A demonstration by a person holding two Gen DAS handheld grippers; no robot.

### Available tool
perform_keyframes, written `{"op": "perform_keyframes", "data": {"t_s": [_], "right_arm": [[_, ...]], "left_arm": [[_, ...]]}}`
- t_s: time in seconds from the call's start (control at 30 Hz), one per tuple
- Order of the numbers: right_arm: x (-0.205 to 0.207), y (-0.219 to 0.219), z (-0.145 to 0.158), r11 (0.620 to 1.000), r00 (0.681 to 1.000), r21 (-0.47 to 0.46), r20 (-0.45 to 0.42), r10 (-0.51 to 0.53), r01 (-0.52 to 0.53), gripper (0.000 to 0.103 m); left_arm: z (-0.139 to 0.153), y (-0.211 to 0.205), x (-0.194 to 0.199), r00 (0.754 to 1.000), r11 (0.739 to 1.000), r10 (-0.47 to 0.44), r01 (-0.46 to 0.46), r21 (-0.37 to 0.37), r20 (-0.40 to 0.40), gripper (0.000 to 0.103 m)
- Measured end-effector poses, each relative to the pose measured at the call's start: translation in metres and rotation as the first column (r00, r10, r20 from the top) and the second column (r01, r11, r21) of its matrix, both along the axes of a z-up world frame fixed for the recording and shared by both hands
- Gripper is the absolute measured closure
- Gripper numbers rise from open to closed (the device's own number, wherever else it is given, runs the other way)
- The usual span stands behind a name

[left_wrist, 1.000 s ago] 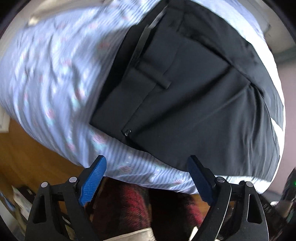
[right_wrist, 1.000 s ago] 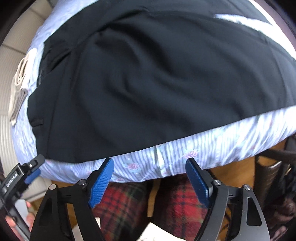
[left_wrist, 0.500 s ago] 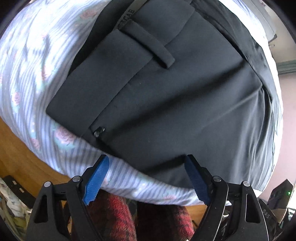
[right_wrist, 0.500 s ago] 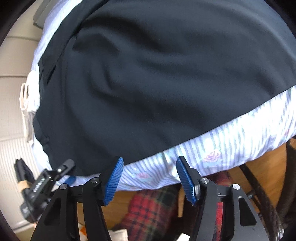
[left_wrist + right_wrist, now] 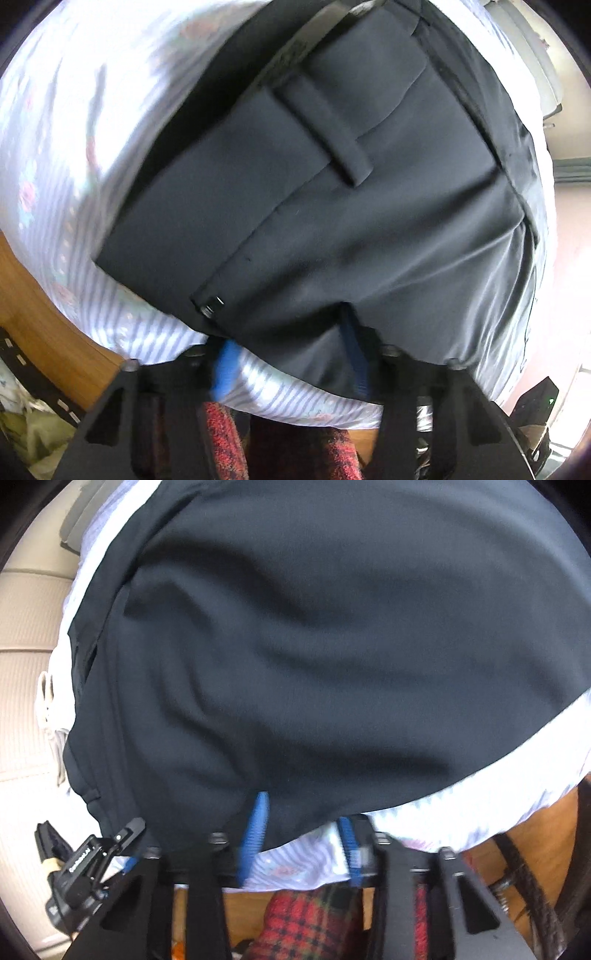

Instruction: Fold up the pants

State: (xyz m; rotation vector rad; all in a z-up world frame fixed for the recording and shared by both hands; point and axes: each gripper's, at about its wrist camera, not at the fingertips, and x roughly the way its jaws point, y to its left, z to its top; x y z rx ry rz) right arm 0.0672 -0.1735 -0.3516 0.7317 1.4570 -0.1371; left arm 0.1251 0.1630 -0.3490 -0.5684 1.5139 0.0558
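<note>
Reaching: my left hand-held gripper (image 5: 291,363) is half open, fingers astride the near hem beside the waistband, nothing pinched yet.
Right hand-held gripper (image 5: 301,843): likewise apart, straddling the hem further along, to lift evenly.
Pants (image 5: 332,206): flat on the striped bed sheet (image 5: 55,147).

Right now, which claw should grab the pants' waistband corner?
Left. The left claw sits open right at the waistband button on the pants; the right claw faces only plain cloth farther along the edge.
</note>
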Motion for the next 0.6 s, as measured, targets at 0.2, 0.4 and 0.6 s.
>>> {"op": "perform_keyframes", "data": {"t_s": [0.2,0.4,0.6], "right_arm": [[0.007,-0.013,0.020,1.000,0.999,-0.008,0.036,0.015,-0.015,0.092],[0.005,-0.005,0.090,0.995,0.988,-0.056,0.125,0.087,-0.081,0.093],[0.019,-0.017,0.174,0.994,0.963,-0.079,0.251,0.095,-0.077,0.094]], "left_arm": [[0.027,-0.003,0.006,0.996,0.996,-0.080,0.078,0.042,0.040,0.092],[0.084,-0.014,0.014,0.985,0.989,-0.141,0.137,0.049,0.099,0.093],[0.157,-0.021,0.021,0.955,0.981,-0.193,0.183,0.065,0.225,0.093]]}}
